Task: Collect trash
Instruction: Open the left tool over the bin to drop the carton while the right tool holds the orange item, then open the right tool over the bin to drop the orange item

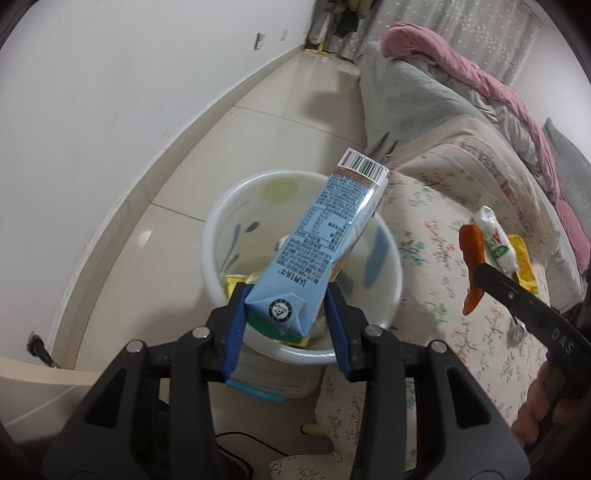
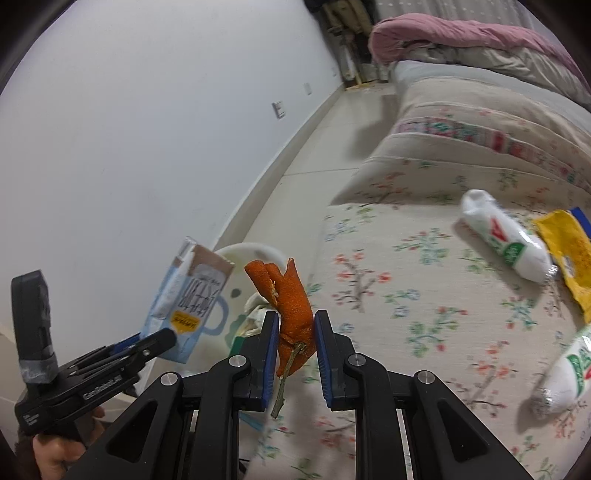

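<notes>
My left gripper (image 1: 286,295) is shut on a light blue drink carton (image 1: 325,229), which tilts over the white trash bin (image 1: 391,295) on the floor. The bin holds yellow and green packaging. The carton (image 2: 192,299) and bin (image 2: 255,253) also show at the lower left of the right wrist view, with the left gripper (image 2: 162,338) below them. My right gripper (image 2: 295,317) is shut on an orange peel (image 2: 291,306) with a stem, held over the bed's edge next to the bin. From the left wrist camera the peel (image 1: 472,254) hangs right of the bin.
On the floral bedspread (image 2: 424,288) lie two white and green wrapped rolls (image 2: 506,242) (image 2: 569,373) and a yellow wrapper (image 2: 572,254). A pink quilt (image 2: 461,33) is piled at the far end. A white wall (image 2: 129,129) runs along the left, tiled floor between.
</notes>
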Demonstrator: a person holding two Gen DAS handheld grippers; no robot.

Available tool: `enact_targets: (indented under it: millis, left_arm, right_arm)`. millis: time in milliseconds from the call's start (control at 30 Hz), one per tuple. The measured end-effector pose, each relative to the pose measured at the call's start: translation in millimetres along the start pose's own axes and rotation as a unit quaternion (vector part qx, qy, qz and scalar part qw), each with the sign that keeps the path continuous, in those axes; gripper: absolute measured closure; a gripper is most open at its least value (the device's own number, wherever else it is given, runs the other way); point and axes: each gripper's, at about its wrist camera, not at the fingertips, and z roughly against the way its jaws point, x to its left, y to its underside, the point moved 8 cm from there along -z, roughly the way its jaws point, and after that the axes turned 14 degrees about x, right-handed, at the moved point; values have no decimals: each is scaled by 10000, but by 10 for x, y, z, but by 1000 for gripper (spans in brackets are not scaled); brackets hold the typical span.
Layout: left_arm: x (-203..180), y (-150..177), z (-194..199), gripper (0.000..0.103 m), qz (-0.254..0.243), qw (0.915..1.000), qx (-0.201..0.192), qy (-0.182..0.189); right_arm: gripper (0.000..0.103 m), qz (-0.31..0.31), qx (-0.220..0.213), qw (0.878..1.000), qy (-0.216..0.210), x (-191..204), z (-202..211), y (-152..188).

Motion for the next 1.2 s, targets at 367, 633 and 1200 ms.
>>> enact_targets:
  millis: [367,633,1200]
  left_arm:
    - [220,-40,-7,24,235,9995,-23,-216]
    - [426,22,71,15,385,9971,32,-652]
    - [457,36,122,5,491,9964,-2,-685]
  right_arm:
    - [83,100,220,9996,-161,165,-287,-27]
    - [83,138,331,9992,-201,267,-458,-104]
    - [33,180,79,9994,-271,304,-428,-223]
